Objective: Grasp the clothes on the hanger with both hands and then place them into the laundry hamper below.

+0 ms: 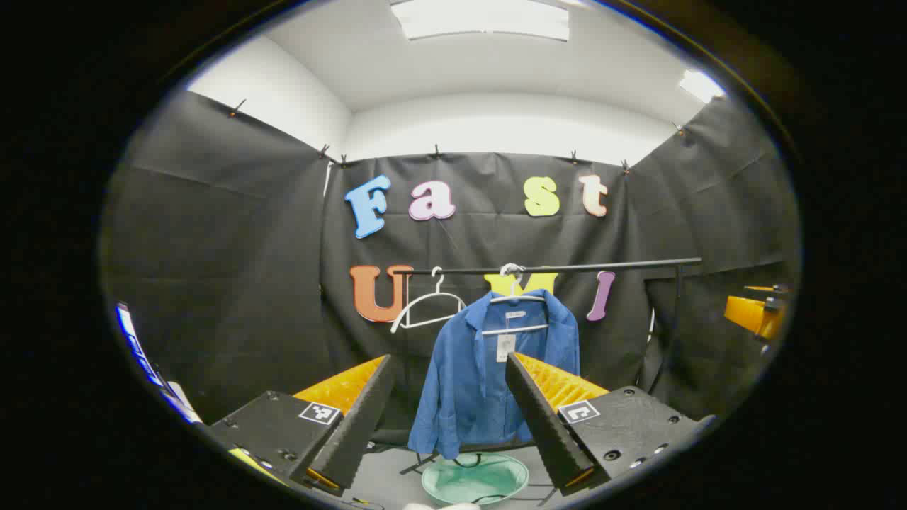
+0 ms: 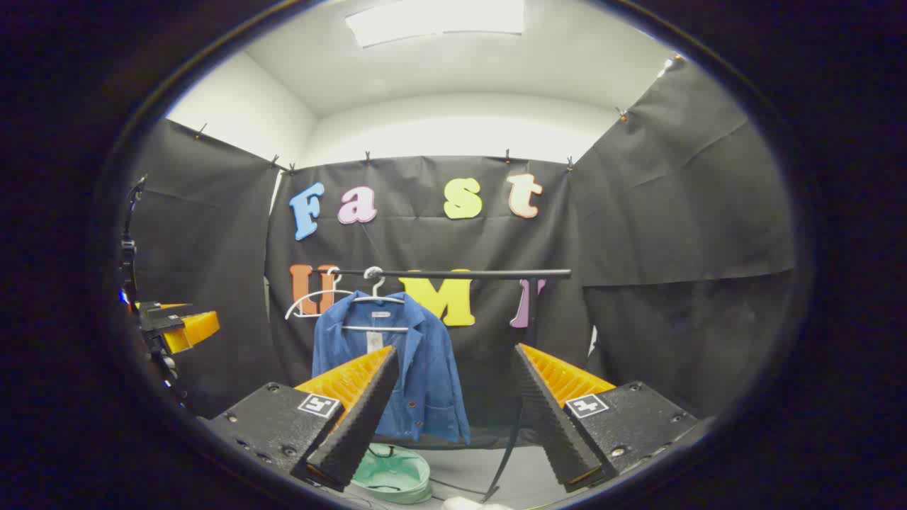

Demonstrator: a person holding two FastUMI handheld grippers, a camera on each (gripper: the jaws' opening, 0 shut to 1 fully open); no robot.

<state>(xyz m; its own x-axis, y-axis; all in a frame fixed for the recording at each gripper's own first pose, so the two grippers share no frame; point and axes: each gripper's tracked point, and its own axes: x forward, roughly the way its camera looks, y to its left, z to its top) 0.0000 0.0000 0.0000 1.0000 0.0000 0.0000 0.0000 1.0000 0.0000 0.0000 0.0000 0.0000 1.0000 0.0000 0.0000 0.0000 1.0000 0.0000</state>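
Blue shirt (image 1: 489, 368) hangs on the rail (image 1: 553, 268) above the green hamper (image 1: 475, 478); both grippers' fingers spread apart, empty.

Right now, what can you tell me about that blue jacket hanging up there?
The blue jacket is a collared, long-sleeved piece in what looks like soft denim-like cloth. It hangs open at the front on a white hanger hooked over a black rail, a pale tag dangling inside the neck. Its sleeves droop straight down. A green hamper sits on the floor below it. Neither gripper touches it.
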